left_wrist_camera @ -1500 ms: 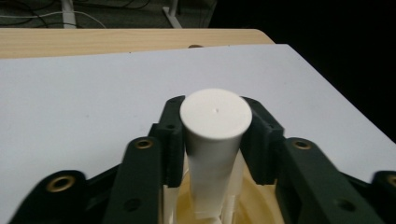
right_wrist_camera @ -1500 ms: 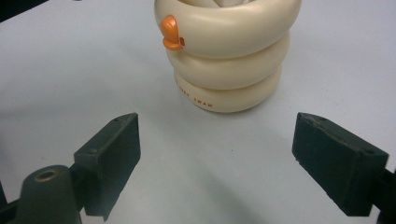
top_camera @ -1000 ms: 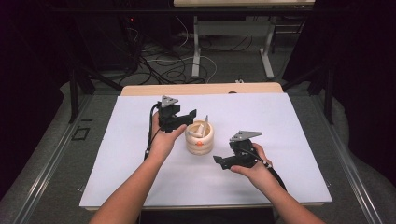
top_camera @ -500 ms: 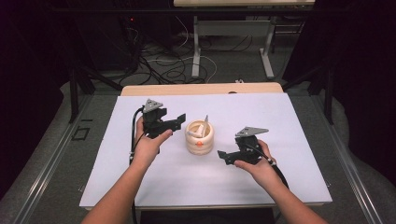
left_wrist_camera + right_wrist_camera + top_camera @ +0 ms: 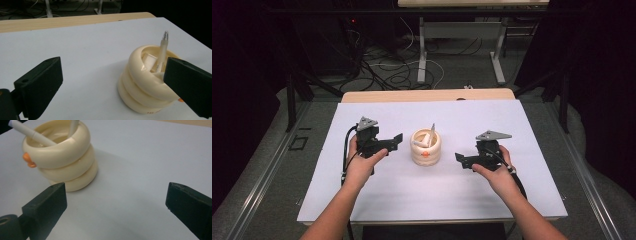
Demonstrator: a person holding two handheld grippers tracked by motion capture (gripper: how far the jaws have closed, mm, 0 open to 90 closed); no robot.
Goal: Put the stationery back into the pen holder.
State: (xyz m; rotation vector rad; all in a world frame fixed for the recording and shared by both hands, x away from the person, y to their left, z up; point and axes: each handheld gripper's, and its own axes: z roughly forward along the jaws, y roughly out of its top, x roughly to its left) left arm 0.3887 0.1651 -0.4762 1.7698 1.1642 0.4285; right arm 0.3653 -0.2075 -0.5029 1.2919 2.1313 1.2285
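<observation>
Pen (image 5: 431, 134): its long axis leans in your cream holder (image 5: 425, 147), tip up.
Left gripper (image 5: 393, 141): jaws just opened wide, holding nothing.
Right gripper (image 5: 460, 160): jaws just opened wide, holding nothing.

Pen holder (image 5: 147, 82): cream plastic look, stacked ring shape, smooth, soft gloss with highlights on rims; small orange glossy knob (image 5: 28, 160) on side. Pens (image 5: 162, 53) inside: white, translucent plastic barrel, silvery metallic-looking tip. Bench (image 5: 422, 95): pale wood edge, matt; top covered by white sheet (image 5: 437, 185), smooth, matt, paper-like. Left gripper (image 5: 398, 139) and right gripper (image 5: 459, 159): black matt plastic, jaws with slightly grainy faces; grey matt three-cornered plates on top. Floor (image 5: 257, 175): grey, dull, carpet-like.
</observation>
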